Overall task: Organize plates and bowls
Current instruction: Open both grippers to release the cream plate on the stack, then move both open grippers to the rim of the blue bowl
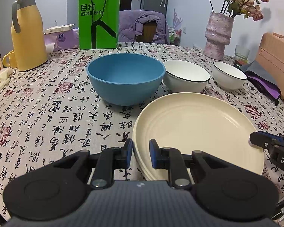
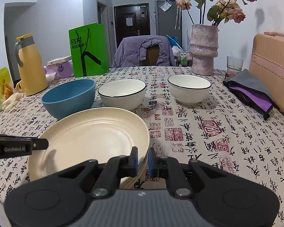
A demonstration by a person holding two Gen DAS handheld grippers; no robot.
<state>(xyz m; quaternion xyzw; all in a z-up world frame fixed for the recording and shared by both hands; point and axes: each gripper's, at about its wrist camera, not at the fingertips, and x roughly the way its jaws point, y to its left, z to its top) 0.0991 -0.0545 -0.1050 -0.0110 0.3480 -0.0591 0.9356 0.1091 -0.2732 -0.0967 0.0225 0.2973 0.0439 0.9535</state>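
Two hand-held grippers clamp a stack of cream plates (image 1: 197, 130) from opposite edges on a dining table. Left wrist view: left gripper (image 1: 141, 152) closed on the stack's left rim, lower centre of frame; layered rims show below the pads. Right gripper (image 1: 255, 141) enters at right edge, tip at the far rim. Right wrist view: right gripper (image 2: 142, 159) pinched on the stack's right rim; left gripper (image 2: 45, 143) juts in from left edge, lettering "GenRobot.AI" legible only here.

Plates: matte, round, w/ concentric ridges. Behind them, mid-frame: blue bowl (image 1: 126, 78), matte, deep; larger white bowl (image 1: 186, 75) and smaller white bowl (image 1: 229, 74), both glossy w/ thin black rims, the larger tilted. Blue and larger white bowl sit just beside each other; smaller one apart, to the right.

Tablecloth (image 1: 47, 117): woven, beige, printed w/ black calligraphy and red seals. Upper left: yellow thermos jug (image 1: 28, 34), green paper bag (image 1: 98, 19). Upper right: rough pink vase (image 1: 217, 36) of dried roses. Right view alone shows the dark door (image 2: 131, 20) at back; purple jacket (image 2: 143, 51) drapes a chair.
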